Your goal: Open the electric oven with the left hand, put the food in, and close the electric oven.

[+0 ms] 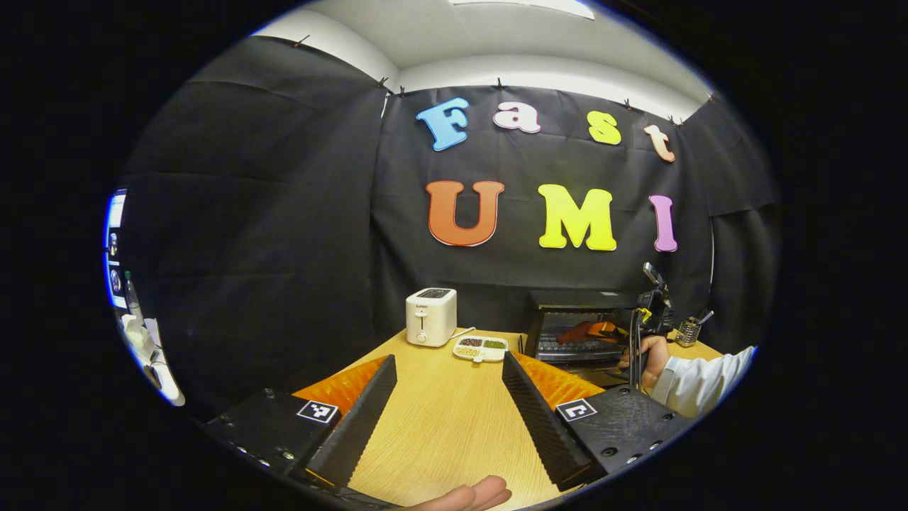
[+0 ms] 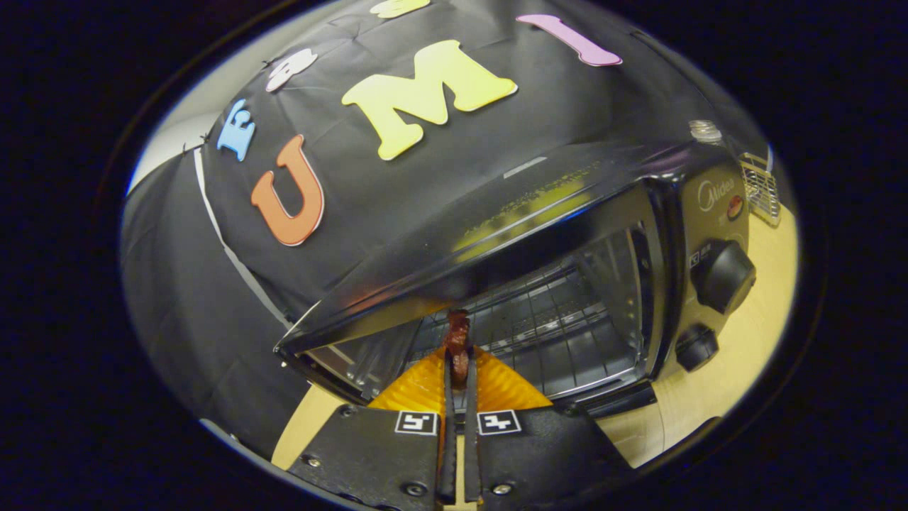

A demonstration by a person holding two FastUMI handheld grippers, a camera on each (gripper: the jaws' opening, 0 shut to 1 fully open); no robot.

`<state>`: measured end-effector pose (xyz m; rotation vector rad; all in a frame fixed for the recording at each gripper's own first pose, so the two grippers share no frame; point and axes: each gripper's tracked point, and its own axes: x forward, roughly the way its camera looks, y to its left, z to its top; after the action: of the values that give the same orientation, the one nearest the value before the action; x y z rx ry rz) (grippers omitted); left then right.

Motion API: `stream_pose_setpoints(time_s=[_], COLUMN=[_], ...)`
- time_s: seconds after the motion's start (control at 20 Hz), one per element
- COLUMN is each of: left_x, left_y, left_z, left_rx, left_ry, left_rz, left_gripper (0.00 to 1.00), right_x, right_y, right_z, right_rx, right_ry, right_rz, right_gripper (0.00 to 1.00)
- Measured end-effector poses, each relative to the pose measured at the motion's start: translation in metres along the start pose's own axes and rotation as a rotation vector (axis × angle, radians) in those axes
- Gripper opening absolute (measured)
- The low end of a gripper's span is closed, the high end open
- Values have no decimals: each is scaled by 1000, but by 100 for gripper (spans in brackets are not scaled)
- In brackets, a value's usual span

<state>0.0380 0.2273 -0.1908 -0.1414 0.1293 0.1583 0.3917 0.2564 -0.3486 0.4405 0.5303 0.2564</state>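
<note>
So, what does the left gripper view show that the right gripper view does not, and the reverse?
Left gripper view: the open left gripper over the table, a white toaster, a divided dish, and a hand in a white sleeve holding the right gripper at the oven. Right gripper view: the right gripper shut on a dark red piece of food at the oven's mouth, the wire rack inside, two knobs. Shared: the open oven, the table, the black wall.

My tabletop (image 1: 440, 419) is pale yellow wood with a fine straight grain. On it stand a white toaster (image 1: 430, 316) and a white divided dish (image 1: 481, 348) holding dark, green and beige fillings. The electric oven (image 2: 567, 284) is glossy black with silver wire racks and black knobs. The food (image 2: 458, 344) is dark reddish brown.
</note>
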Motion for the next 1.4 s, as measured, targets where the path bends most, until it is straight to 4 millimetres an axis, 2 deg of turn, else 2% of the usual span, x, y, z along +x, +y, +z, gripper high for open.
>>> stream_pose_setpoints(time_s=[0.15,0.25,0.45,0.5,0.55,0.65,0.75,0.8,1.0,1.15,1.25,1.4], left_x=[1,0,-3,-3,-4,-5,-5,-5,-3,-3,3,16], left_y=[-2,-8,-7,-7,-7,-9,-11,-12,-22,-43,-63,-93], left_z=[-2,-7,-14,-16,-19,-23,-25,-27,-35,-39,-48,-60], left_rx=[1,5,46,42,34,21,18,19,31,34,10,13], left_ry=[7,21,41,52,63,82,92,99,125,144,174,212], left_rz=[-2,-13,-8,-5,-6,-6,-5,-8,-27,-60,-103,-155], left_gripper=[96,96,95,95,96,96,96,96,96,96,96,96], right_x=[1,1,-4,-4,-14,-24,-37,-45,-86,-123,-150,-202], right_y=[-9,-23,-36,-38,-36,-33,-29,-25,-11,4,7,11], right_z=[-4,-7,-9,-5,-3,0,1,1,4,8,15,35], right_rx=[-27,-62,-105,-111,-124,-152,-165,-171,-226,-268,-327,-415], right_ry=[18,33,55,46,37,29,31,35,25,9,-20,-105], right_rz=[-42,-111,-169,-177,-179,-171,-161,-152,-104,-42,-29,-34], right_gripper=[11,17,32,43,47,64,73,78,87,87,91,92])
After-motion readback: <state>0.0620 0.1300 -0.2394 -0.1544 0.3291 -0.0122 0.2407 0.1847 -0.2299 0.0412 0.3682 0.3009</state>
